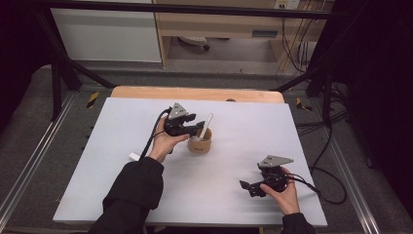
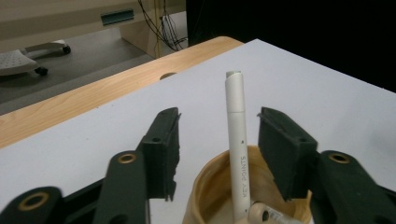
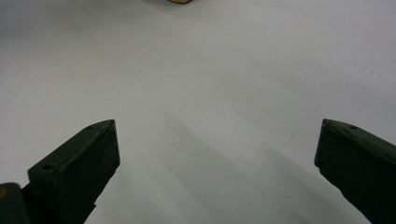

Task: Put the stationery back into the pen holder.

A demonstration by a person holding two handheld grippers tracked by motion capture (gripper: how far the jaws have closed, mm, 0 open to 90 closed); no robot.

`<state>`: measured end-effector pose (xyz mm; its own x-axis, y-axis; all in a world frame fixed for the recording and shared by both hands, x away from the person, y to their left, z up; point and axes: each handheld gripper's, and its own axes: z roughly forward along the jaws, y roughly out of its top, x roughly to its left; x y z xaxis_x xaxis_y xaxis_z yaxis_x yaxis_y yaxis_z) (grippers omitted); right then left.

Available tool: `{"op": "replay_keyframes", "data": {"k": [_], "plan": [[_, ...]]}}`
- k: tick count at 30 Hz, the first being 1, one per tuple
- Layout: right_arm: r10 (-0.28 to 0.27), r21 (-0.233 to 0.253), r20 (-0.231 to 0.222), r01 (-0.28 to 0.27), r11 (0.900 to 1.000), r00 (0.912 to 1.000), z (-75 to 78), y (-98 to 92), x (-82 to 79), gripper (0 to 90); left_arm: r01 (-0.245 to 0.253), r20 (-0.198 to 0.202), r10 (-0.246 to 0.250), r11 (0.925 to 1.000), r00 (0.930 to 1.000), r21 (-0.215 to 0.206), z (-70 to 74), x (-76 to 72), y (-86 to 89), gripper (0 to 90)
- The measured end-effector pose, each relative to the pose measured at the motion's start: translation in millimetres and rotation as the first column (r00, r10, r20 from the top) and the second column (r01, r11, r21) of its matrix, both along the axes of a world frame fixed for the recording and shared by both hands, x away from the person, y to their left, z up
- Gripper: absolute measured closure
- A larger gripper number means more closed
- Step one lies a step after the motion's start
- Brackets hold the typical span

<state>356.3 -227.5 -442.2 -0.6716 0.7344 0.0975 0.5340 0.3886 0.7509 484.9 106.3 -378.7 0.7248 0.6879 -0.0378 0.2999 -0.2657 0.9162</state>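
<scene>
A short round wooden cup (image 1: pixel 200 143) stands near the middle of the white table top (image 1: pixel 122 161). A white pen (image 2: pixel 237 140) stands upright in the cup (image 2: pixel 210 186), leaning on its far wall, and a second pale capped item (image 2: pixel 266 213) lies inside at the bottom. My left gripper (image 2: pixel 219 135) is open, its jaws either side of the pen without touching it. In the high view the left gripper (image 1: pixel 198 127) hovers just left of the cup. My right gripper (image 1: pixel 246 187) rests low at the front right, open, with bare table between its jaws (image 3: pixel 215 140).
A wooden strip (image 1: pixel 195 92) runs along the table's far edge. A small white tag (image 1: pixel 133 156) lies by the left forearm. Cables trail off the right side (image 1: pixel 321 185). A metal frame and a cabinet stand behind the table.
</scene>
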Motion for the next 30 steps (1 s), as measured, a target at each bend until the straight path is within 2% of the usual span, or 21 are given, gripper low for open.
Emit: {"op": "replay_keyframes", "data": {"k": [4, 12, 15, 22, 30], "plan": [[-0.001, 0.001, -0.001, 0.001, 1.0, 1.0, 0.4, -0.2, -0.1, 0.8, -0.024, -0.005, 0.024, 0.9996, 0.9997, 0.017, 9.8, -6.8, 12.8, 35.0], [-0.002, -0.002, 0.001, 0.002, 1.0, 1.0, 0.1, -0.2, 0.1, 0.8, -0.045, -0.027, 0.047, 0.9946, 0.9985, 0.094, 24.3, -22.0, 44.4, 17.0], [-0.003, -0.003, 0.001, 0.003, 1.0, 1.0, 0.0, -0.3, 0.1, 0.8, -0.055, -0.029, 0.058, 0.995, 0.9979, 0.083, 26.0, -29.0, 56.9, 15.2], [-0.004, -0.004, -0.001, 0.004, 1.0, 1.0, -0.1, 0.0, -0.2, 0.8, -0.072, -0.049, 0.077, 0.9914, 0.9958, 0.11, 20.5, -45.9, 85.0, 10.8], [-0.004, -0.002, 0.001, 0.004, 1.0, 1.0, -0.6, 0.4, -0.2, 0.8, -0.09, -0.105, 0.105, 0.9871, 0.989, 0.132, 4.7, -64.0, 114.6, 8.4]]}}
